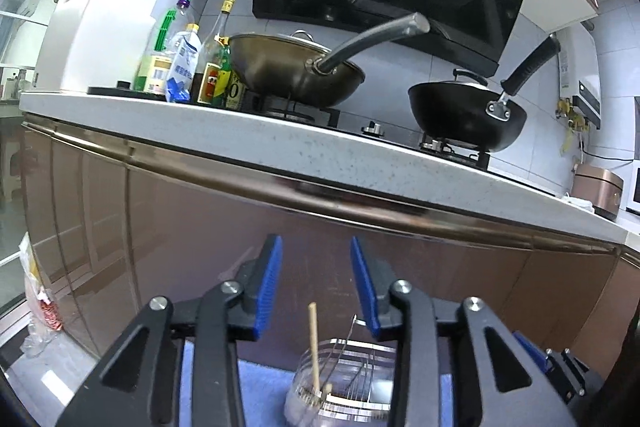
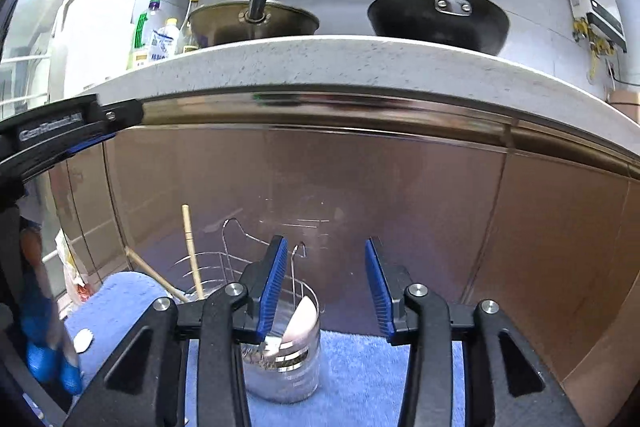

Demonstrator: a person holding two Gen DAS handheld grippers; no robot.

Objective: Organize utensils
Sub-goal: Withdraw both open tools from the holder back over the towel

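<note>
Both tools stand partly open and empty — the left tool (image 1: 316, 279) and the right tool (image 2: 326, 283) hover above a metal utensil holder (image 2: 290, 359) on a blue mat (image 2: 360, 379) at six o'clock. A wooden chopstick (image 2: 192, 251) stands in its wire rack. Likely between pickups; next, find a loose utensil. Bottle labels are unreadable.

A blue towel-like mat (image 2: 360, 367) is seen spread low down, before brown glossy cabinet fronts. Directly on it stands a shiny wire and metal utensil holder (image 2: 288, 355); a small pale flat object (image 2: 83, 341) lies on the mat's left part, unidentified. Above, a speckled white stone worktop (image 1: 248, 143) carries a black hob, on which sit a bronze-coloured lidded wok (image 1: 296, 71) and a black wok (image 1: 464, 115), with a cluster of bottles (image 1: 188, 63) at the left.
</note>
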